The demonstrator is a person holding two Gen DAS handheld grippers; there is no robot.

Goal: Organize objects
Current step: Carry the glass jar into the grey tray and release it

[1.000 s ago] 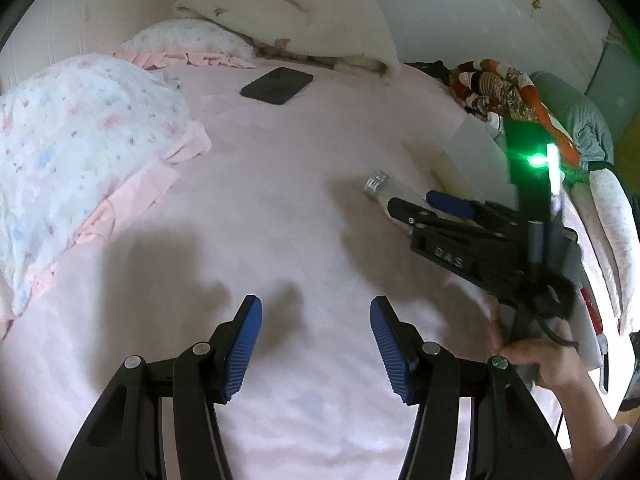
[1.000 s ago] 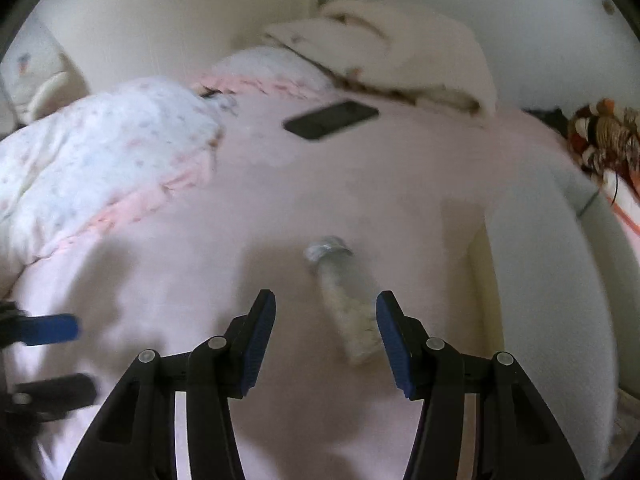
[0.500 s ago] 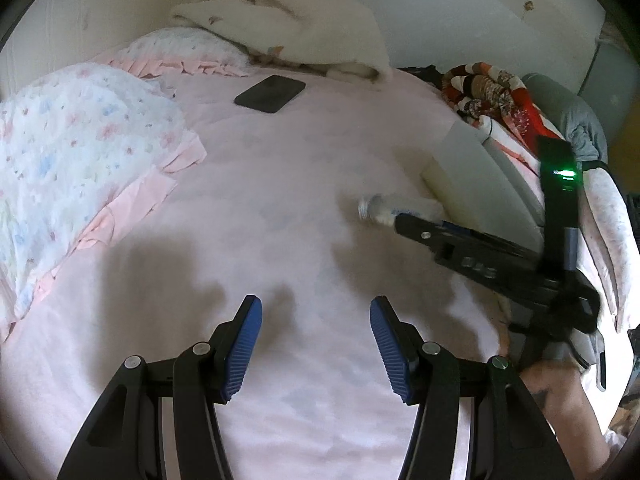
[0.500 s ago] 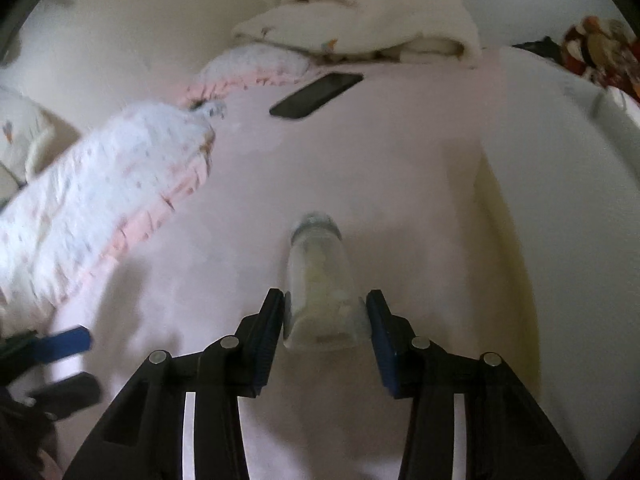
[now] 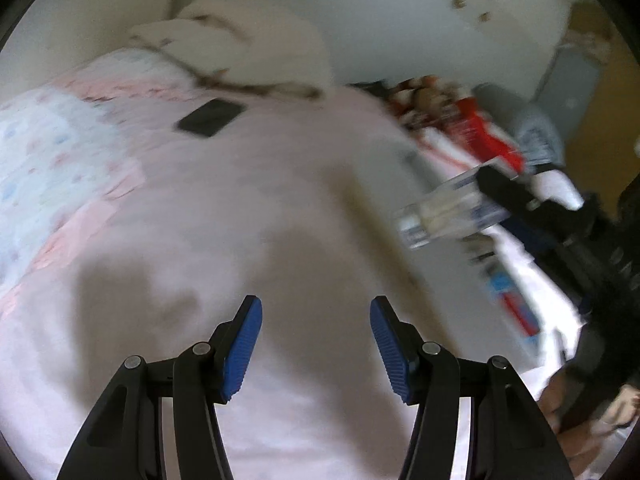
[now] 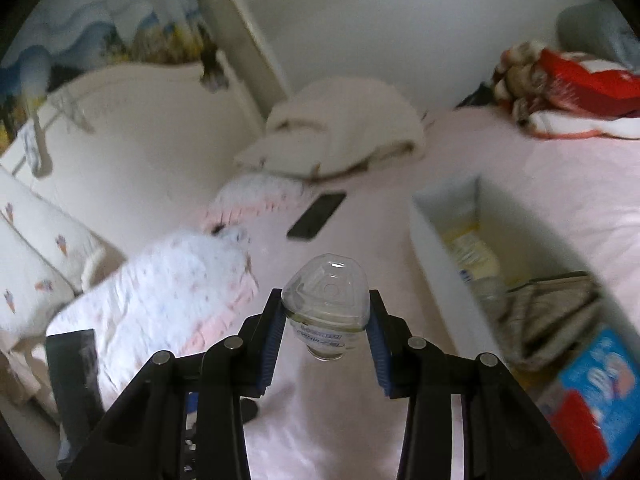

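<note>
Right gripper (image 6: pixel 325 330) fingers clamp the clear plastic bottle (image 6: pixel 325 304) off the bed; white bin (image 6: pixel 436 240) deposit pending; black phone (image 6: pixel 317 216) unsorted; left gripper (image 5: pixel 316 346) open, empty.

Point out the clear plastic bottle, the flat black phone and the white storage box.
Clear plastic bottle (image 6: pixel 325 304): right wrist view, its base.
Flat black phone (image 6: pixel 317 216): right wrist view, screen middle.
White storage box (image 6: pixel 436 252): right wrist view, near wall.

A pink bedsheet (image 6: pixel 560 216) covers the bed. A dark phone (image 6: pixel 317 216) lies flat on it, near a floral pillow with a pink frill (image 6: pixel 160 292). A folded cream blanket (image 6: pixel 344 128) sits by the white wall (image 6: pixel 400 20). A red and white patterned blanket (image 6: pixel 568 88) is bunched at the right.
</note>
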